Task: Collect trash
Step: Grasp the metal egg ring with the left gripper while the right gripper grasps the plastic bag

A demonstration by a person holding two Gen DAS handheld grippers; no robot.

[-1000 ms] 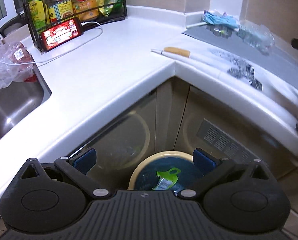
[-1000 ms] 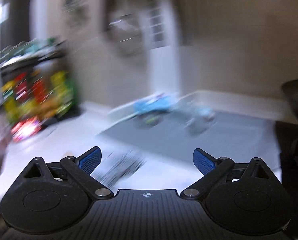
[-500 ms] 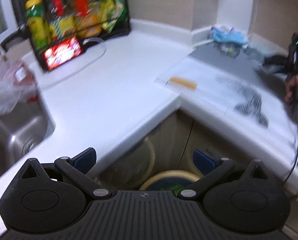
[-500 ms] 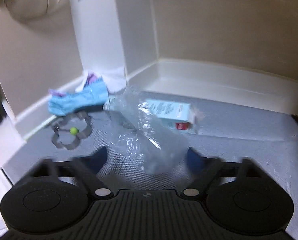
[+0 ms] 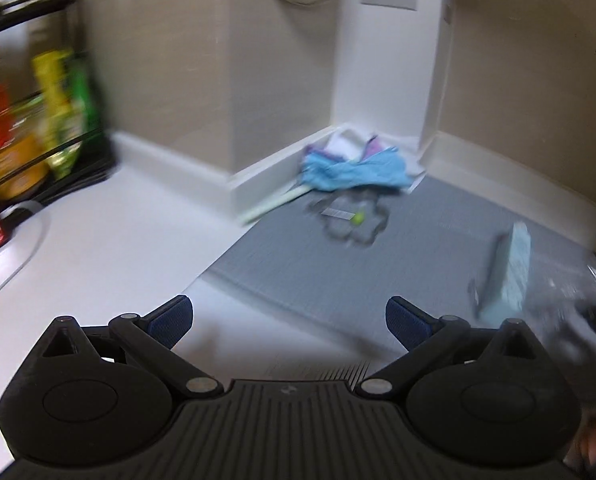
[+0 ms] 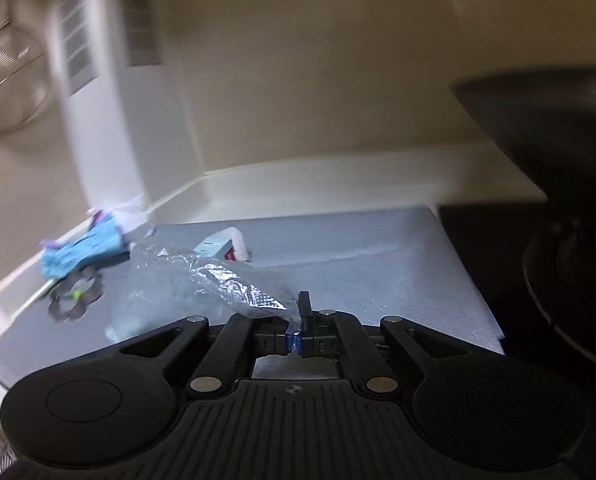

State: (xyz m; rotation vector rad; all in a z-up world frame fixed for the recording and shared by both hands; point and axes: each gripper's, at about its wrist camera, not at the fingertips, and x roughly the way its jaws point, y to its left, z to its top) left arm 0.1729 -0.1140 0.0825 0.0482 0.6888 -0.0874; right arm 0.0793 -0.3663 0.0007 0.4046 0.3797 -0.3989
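The right gripper [image 6: 293,340] has its fingers clenched on a corner of the clear plastic bag [image 6: 201,280], which spreads crumpled to the left over the grey mat [image 6: 378,264] on the white tabletop [image 5: 109,264]. The left gripper [image 5: 287,318] hangs with fingers released and nothing between them, over the near edge of the mat. Behind the bag a small light-blue carton [image 6: 215,246] lies on the mat. Farther left sit a flower-shaped metal ring [image 6: 73,300] and a blue cloth [image 6: 83,250] against the wall corner. A dark pan [image 6: 558,140] is at far right.
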